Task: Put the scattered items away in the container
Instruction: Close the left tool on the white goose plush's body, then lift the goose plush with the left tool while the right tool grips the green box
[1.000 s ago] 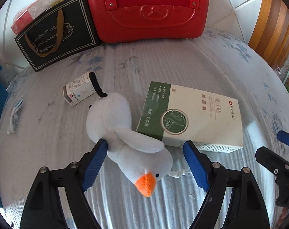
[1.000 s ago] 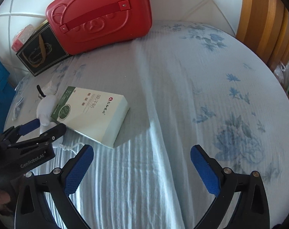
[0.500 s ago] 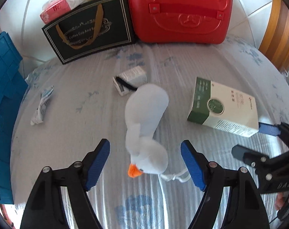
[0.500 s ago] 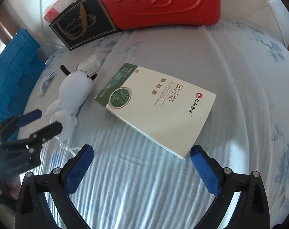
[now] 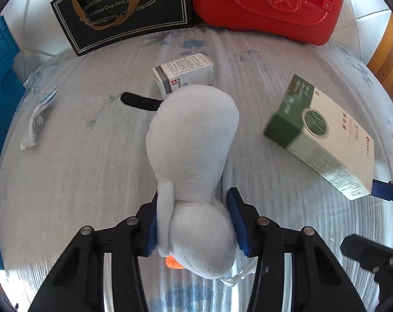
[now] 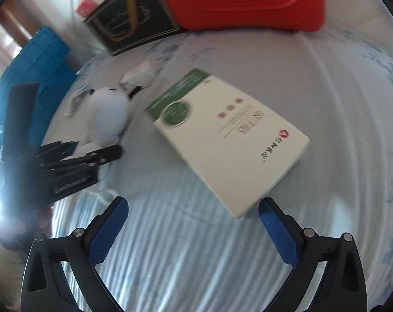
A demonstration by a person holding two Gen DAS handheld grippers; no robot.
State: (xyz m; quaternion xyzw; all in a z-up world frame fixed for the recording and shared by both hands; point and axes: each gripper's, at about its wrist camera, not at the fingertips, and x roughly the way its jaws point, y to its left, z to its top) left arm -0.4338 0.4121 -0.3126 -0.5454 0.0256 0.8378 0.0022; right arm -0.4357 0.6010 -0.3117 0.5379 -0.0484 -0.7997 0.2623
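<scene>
My left gripper (image 5: 194, 223) is shut on the white plush duck (image 5: 194, 140) at its neck; the orange beak points down toward me. The duck also shows in the right wrist view (image 6: 106, 115), with the left gripper (image 6: 92, 153) on it. My right gripper (image 6: 192, 221) is open and empty, just in front of the green and white box (image 6: 227, 140), which lies flat on the bed. That box also shows in the left wrist view (image 5: 323, 135). A small medicine box (image 5: 183, 74) lies behind the duck. A blue crate (image 6: 38, 72) stands at the left.
A red bear-face case (image 5: 269, 2) and a black paper bag (image 5: 121, 10) lean at the back of the bed. A crumpled wrapper (image 5: 38, 119) lies at the left. A wooden bed frame (image 5: 388, 52) is at the right. The sheet (image 6: 300, 65) has a blue flower print.
My left gripper has moved forward over the duck and shut on its neck. My right gripper has come closer to the green and white box and stays open.
</scene>
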